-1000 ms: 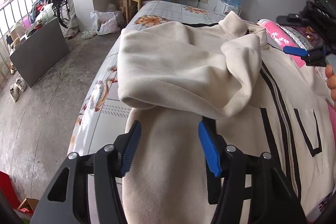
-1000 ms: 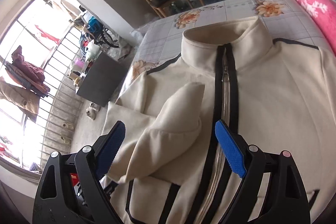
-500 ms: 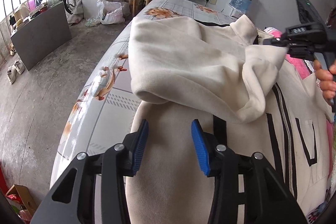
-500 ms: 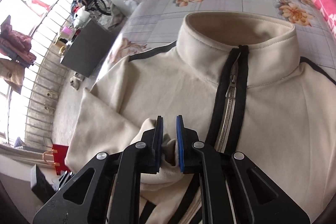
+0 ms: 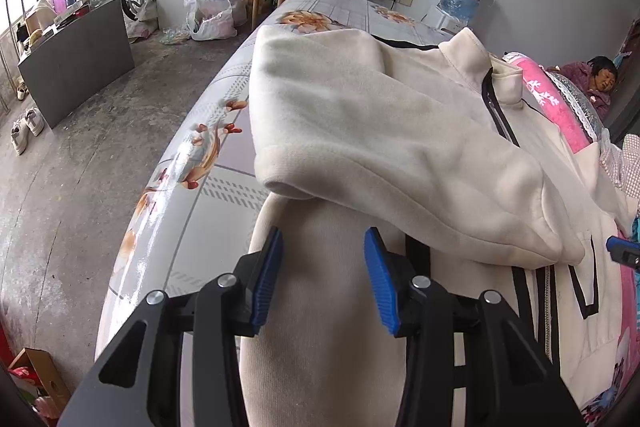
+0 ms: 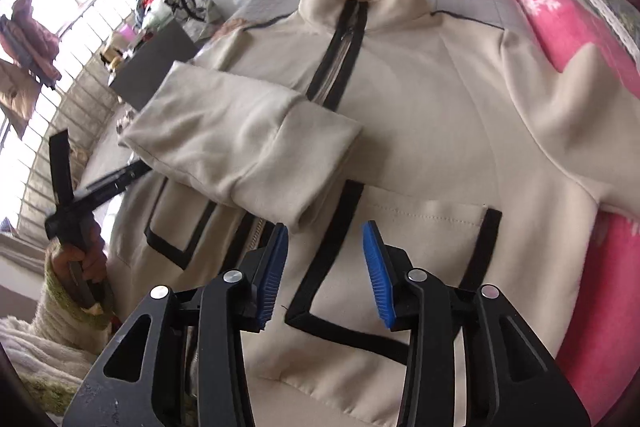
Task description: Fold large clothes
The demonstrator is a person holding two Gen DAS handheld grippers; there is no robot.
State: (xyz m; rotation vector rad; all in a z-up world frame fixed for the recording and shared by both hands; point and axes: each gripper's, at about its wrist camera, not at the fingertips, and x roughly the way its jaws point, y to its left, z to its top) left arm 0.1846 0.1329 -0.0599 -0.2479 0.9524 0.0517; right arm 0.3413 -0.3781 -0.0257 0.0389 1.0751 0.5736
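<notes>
Cream zip jacket lies flat on the bed, one sleeve folded across. Right gripper opening, empty; left gripper spread, empty. That loose sleeve could slide off.

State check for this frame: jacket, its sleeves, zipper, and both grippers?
Jacket: spread front-up on the bed.
Left sleeve: folded across the chest.
Right sleeve: not yet folded.
Zipper: closed up to the collar.
Left gripper: open, nothing held.
Right gripper: jaws opening, nothing between them.
</notes>
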